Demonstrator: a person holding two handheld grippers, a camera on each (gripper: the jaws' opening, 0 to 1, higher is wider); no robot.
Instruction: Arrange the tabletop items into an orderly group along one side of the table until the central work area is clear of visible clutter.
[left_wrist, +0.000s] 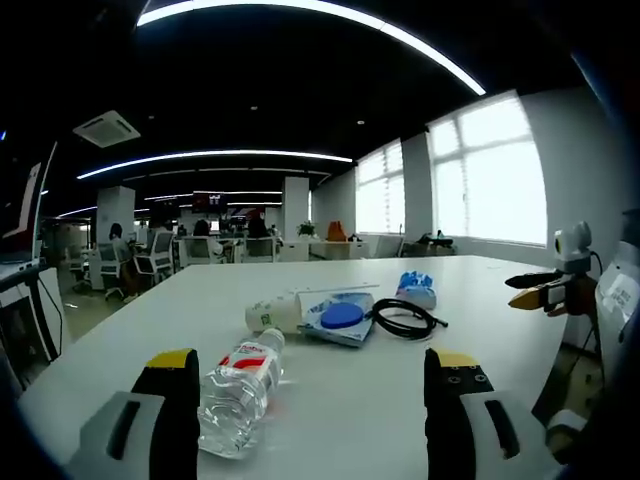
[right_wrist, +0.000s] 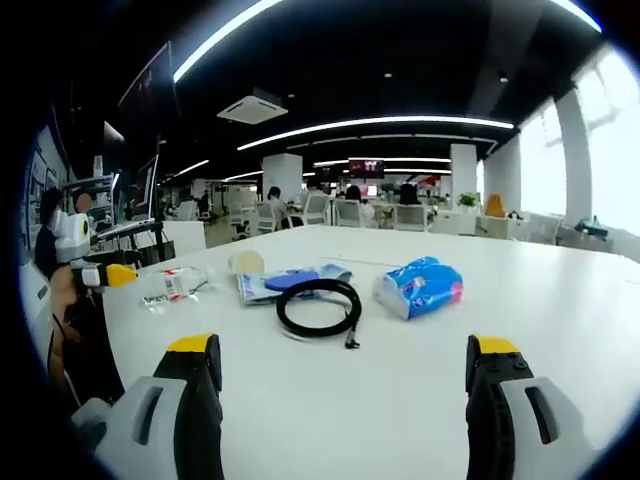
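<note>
A clear water bottle (left_wrist: 240, 392) with a red label lies on the white table (left_wrist: 330, 420), just inside the left jaw of my open left gripper (left_wrist: 313, 362). Beyond it lie a white cup (left_wrist: 272, 317) on its side, a flat blue-and-white packet (left_wrist: 340, 318), a coiled black cable (left_wrist: 405, 320) and a blue tissue pack (left_wrist: 417, 289). My right gripper (right_wrist: 345, 348) stands open over the table (right_wrist: 400, 400), short of the cable (right_wrist: 320, 305) and tissue pack (right_wrist: 420, 286). The packet (right_wrist: 290, 282), cup (right_wrist: 247, 262) and bottle (right_wrist: 175, 284) lie farther left.
The right gripper (left_wrist: 550, 291) hangs at the table's right edge in the left gripper view; the left gripper (right_wrist: 100, 273) shows at the left edge in the right gripper view. Office chairs (left_wrist: 150, 258) and seated people fill the room behind. Windows (left_wrist: 490, 180) line the right wall.
</note>
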